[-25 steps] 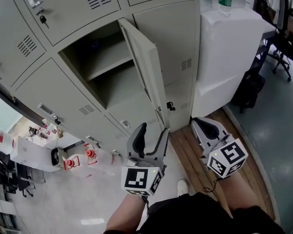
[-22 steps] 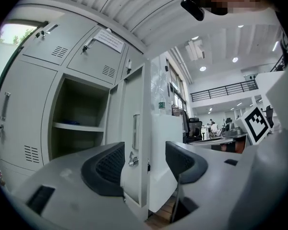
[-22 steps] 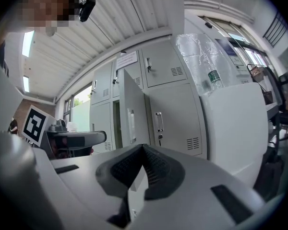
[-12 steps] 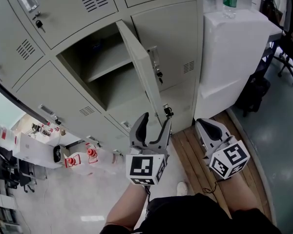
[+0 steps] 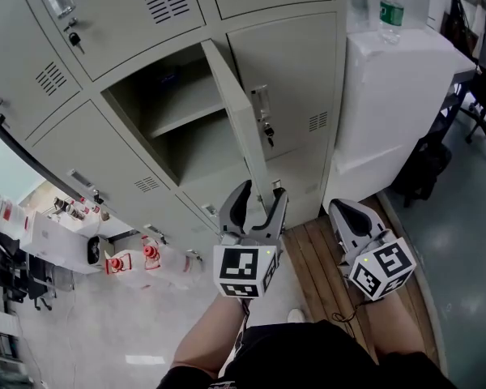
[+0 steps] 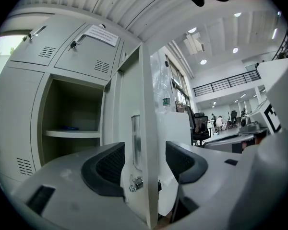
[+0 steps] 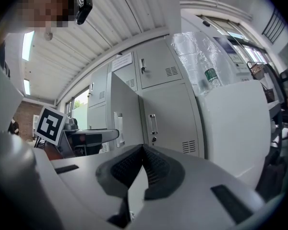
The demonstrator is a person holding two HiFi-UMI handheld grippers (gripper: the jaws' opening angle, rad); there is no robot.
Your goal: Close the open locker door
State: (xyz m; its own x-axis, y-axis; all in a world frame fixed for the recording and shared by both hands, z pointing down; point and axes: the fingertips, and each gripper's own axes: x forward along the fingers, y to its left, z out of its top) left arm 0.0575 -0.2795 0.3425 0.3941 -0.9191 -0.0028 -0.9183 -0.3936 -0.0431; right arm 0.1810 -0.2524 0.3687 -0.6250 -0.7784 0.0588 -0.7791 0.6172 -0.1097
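The open locker door [image 5: 236,128] stands out edge-on from the empty compartment [image 5: 166,116], which holds one shelf. My left gripper [image 5: 257,205] is open at the door's lower free edge. In the left gripper view the door edge [image 6: 145,109] runs up between the two pads [image 6: 105,164], and I see no contact with either; the door's lock hardware [image 6: 134,183] sits level with them. My right gripper [image 5: 350,217] hangs lower to the right, shut on nothing, with its pads [image 7: 156,164] pressed together. That view shows the door's outer face [image 7: 125,114].
Shut grey lockers [image 5: 287,79] surround the compartment. A white cabinet [image 5: 389,96] with a water bottle [image 5: 391,10] on top stands to the right. Wooden flooring [image 5: 316,258] lies below, an office chair [image 5: 482,108] is at far right, and small red-and-white items [image 5: 130,262] lie at left.
My left gripper has moved up and forward to the door's lower edge, so the door now lies between its open jaws. The right gripper has barely shifted.
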